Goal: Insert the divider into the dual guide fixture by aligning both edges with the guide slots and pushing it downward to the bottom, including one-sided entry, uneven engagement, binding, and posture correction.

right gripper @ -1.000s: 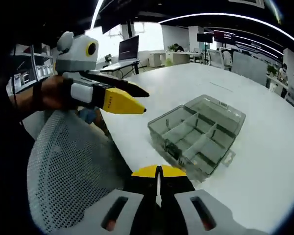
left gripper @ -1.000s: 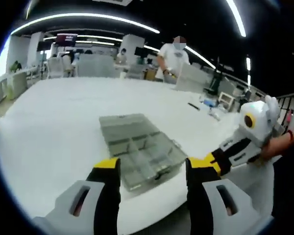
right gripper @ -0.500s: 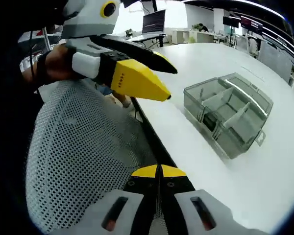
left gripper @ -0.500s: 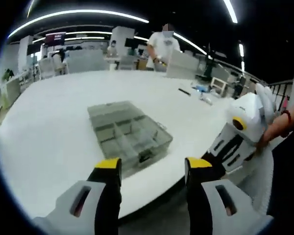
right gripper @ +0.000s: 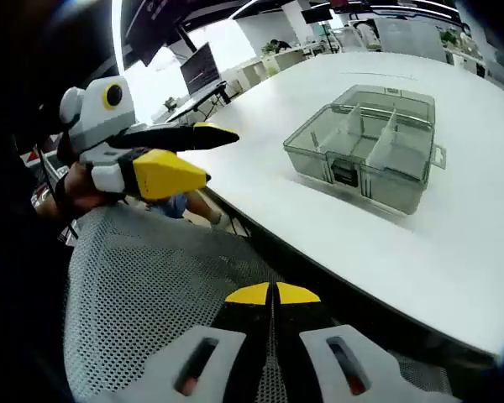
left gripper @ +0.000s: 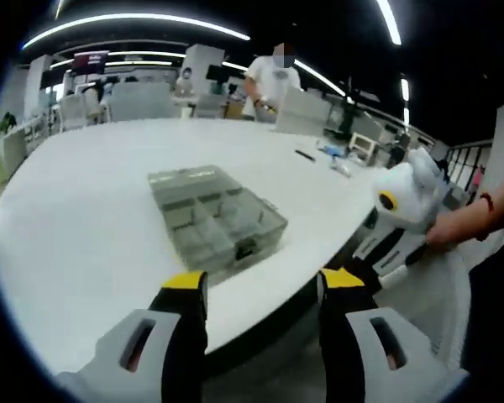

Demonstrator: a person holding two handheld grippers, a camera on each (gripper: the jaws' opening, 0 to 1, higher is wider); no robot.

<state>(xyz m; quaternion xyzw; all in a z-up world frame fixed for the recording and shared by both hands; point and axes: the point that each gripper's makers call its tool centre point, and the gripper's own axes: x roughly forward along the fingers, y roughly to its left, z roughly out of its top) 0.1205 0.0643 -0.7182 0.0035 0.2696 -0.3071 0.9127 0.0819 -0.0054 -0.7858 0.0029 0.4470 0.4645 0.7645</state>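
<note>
Both tools hang back off the white table's (left gripper: pixel 84 193) edge, the left gripper (left gripper: pixel 257 285) spread wide and empty, the right gripper (right gripper: pixel 272 293) pinched together on nothing, apparently staging before approaching the translucent grey compartment box (right gripper: pixel 371 151).

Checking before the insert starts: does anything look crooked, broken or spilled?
Nothing stands out. The clear compartment box sits flat on the white table, dividers upright, nothing spilled. Both claws are off it, near the table edge.

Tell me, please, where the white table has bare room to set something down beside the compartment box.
The white table lies bare around the compartment box: a broad patch on its left, a strip along the near edge. Small items crowd the far right.
</note>
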